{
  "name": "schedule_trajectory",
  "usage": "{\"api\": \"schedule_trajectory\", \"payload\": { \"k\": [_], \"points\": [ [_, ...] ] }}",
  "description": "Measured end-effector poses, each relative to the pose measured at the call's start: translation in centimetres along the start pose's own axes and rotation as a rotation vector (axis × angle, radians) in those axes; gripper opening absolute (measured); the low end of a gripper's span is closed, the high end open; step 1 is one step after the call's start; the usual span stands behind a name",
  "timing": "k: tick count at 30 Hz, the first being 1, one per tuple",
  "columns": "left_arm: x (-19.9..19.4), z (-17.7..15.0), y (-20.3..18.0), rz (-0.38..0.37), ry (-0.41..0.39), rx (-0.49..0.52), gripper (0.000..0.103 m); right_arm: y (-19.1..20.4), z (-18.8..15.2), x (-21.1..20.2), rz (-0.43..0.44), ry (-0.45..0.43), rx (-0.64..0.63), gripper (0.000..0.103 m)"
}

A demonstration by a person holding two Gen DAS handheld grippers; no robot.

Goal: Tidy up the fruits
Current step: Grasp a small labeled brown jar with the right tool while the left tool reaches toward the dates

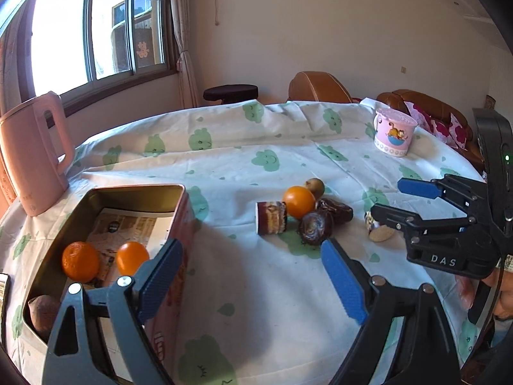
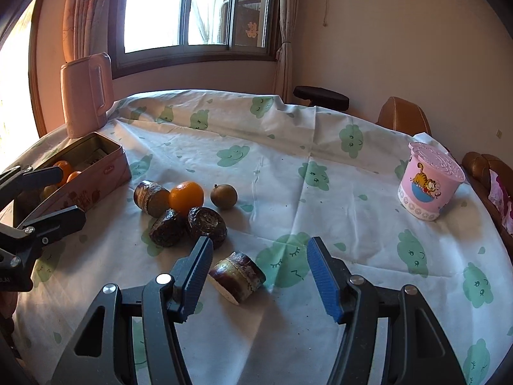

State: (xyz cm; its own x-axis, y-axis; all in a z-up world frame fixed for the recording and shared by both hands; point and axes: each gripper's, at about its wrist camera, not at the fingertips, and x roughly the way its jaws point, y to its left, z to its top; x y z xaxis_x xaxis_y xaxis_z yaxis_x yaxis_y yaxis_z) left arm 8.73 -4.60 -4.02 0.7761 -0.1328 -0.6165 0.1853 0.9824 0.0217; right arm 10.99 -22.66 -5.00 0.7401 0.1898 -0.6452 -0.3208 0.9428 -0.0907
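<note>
- Left wrist view looks down into the open metal tin (image 1: 179, 189): two oranges (image 1: 80, 265) on a printed paper lining and one brownish piece at the near end. From the right wrist view the tin (image 2: 96, 179) shows mostly its pink side wall, and the fruit inside only peeks over the rim.
- Left tool (image 1: 250, 276) has its blue pads wide apart, with nothing between them; one finger hangs over the near corner of the tin.
- Right tool (image 2: 259, 271) stands with its pads apart too. A short cut cylinder with a dark striped skin (image 2: 236, 276) lies on the cloth between them — the pads do not press on it.
- Only the left view shows the right tool from outside, and the letters "DAS" can be read on its black body (image 1: 444, 260).
- On the bench (image 2: 288, 147), under a white cloth with green cloud faces, one more orange (image 2: 186, 198), a round brown fruit (image 2: 223, 196), two dark wrinkled fruits (image 2: 205, 223) and another striped cylinder (image 2: 150, 198) lie close together.
- Pink cup with a cartoon cat (image 2: 429, 181) stands well apart from the fruits; a pink kettle (image 2: 86, 93) stands behind the tin.
- Small script on the tin side is too blurred to read.
</note>
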Motion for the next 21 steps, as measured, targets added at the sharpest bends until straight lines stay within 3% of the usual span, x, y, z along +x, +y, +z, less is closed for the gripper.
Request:
{"api": "schedule_trajectory", "payload": {
  "k": [7,9,11,15,21],
  "points": [
    [1.5,0.3,-1.0,-0.013,0.038,0.015,0.091,0.4,-0.2,1.9,0.040,0.100,-0.026,0.062],
    [1.8,0.3,-1.1,-0.022,0.047,0.016,0.091,0.5,-0.2,2.5,0.065,0.132,-0.028,0.044],
    [2.2,0.3,-1.2,-0.036,0.058,0.015,0.090,0.6,-0.2,2.5,0.067,0.132,-0.035,0.044],
    [2.8,0.1,-1.7,-0.069,0.076,0.024,0.082,0.7,-0.3,2.0,0.038,0.106,-0.039,0.044],
    [3.9,0.6,-3.3,-0.123,0.112,0.050,0.064,-1.8,-0.2,1.7,-0.012,0.091,0.088,0.044]
  ]
}}
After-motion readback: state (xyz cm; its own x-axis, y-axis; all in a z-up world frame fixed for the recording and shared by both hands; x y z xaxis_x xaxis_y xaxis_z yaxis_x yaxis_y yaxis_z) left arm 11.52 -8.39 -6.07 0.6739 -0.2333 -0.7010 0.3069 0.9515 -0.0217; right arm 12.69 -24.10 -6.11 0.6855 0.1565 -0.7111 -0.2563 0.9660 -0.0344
